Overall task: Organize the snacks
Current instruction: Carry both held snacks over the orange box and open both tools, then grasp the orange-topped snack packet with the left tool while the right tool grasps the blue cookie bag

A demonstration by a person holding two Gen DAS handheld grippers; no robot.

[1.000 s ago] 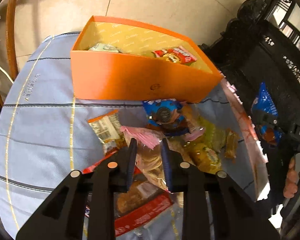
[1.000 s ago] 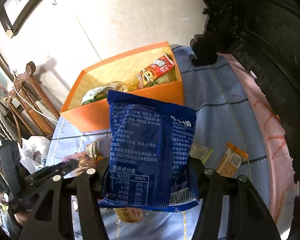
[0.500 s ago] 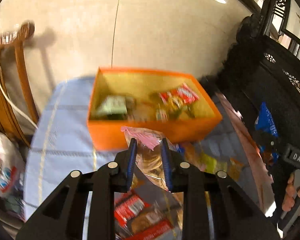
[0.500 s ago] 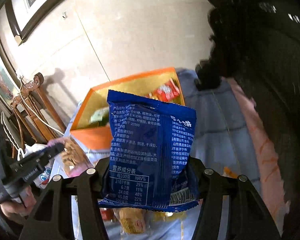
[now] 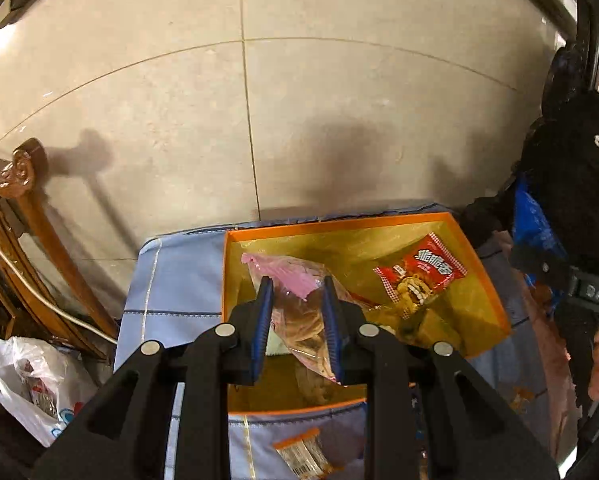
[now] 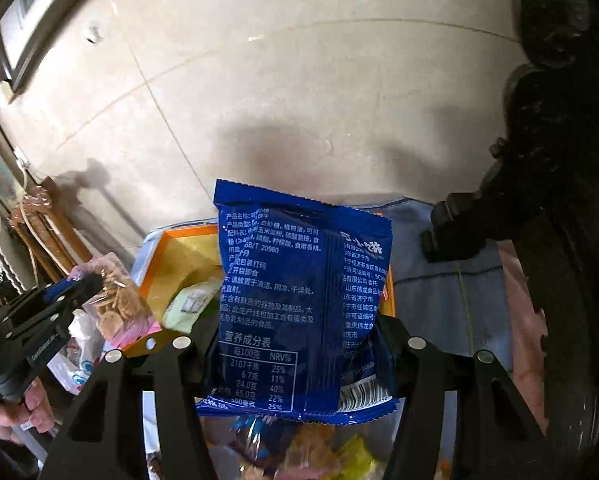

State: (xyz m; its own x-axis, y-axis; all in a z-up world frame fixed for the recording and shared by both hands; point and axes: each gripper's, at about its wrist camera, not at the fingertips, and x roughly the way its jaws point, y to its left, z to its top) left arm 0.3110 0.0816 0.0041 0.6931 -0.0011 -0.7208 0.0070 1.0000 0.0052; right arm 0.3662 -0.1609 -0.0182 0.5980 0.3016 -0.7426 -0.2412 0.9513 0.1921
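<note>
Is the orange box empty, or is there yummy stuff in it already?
Not empty. The orange box is open on top, and a red snack packet lies on its yellow floor, with a pale green packet showing in the right wrist view.

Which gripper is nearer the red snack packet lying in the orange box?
Left. The left gripper, holding a pink-topped biscuit bag, hangs over the orange box beside the red snack packet; the right gripper holds a blue packet further back.
</note>
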